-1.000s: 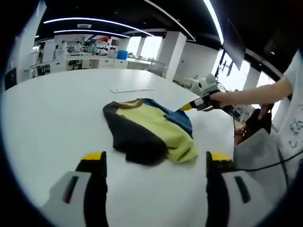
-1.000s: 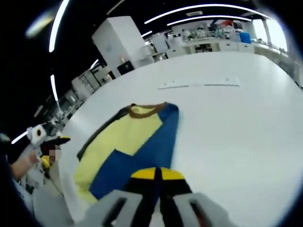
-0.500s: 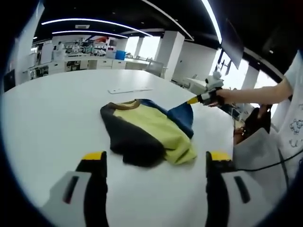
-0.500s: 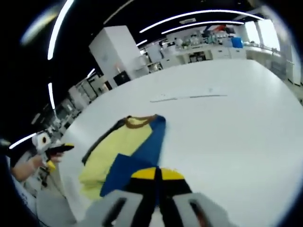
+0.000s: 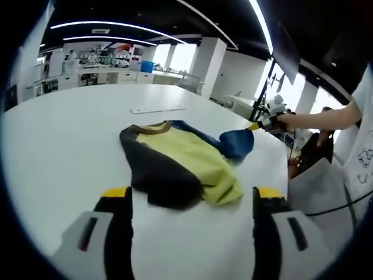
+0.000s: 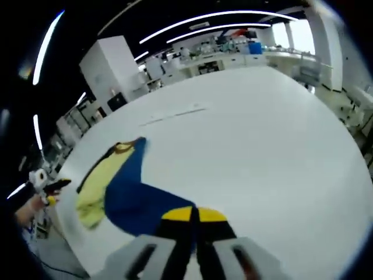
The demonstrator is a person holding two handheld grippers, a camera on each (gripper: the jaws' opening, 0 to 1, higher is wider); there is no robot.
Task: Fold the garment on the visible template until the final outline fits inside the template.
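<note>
Left tool (image 5: 189, 195): jaws held apart, empty, at 6 o'clock. Garment (image 5: 175, 160) lies mid-worktop (image 5: 64, 134). Right tool (image 5: 256, 125), at 3 o'clock, is clamped on the blue sleeve (image 6: 137, 204), now drawn further outward than a second ago; unfolding is judged underway, fold not yet made.

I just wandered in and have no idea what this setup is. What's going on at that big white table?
A person is folding a small shirt on the white table, using a hand-held gripper in each hand. The right hand-held gripper is shut on the shirt's blue sleeve and holds it out to the side, away from the yellow body. The left hand-held gripper hangs open, short of the shirt, holding nothing. The shirt is only partly folded.
</note>
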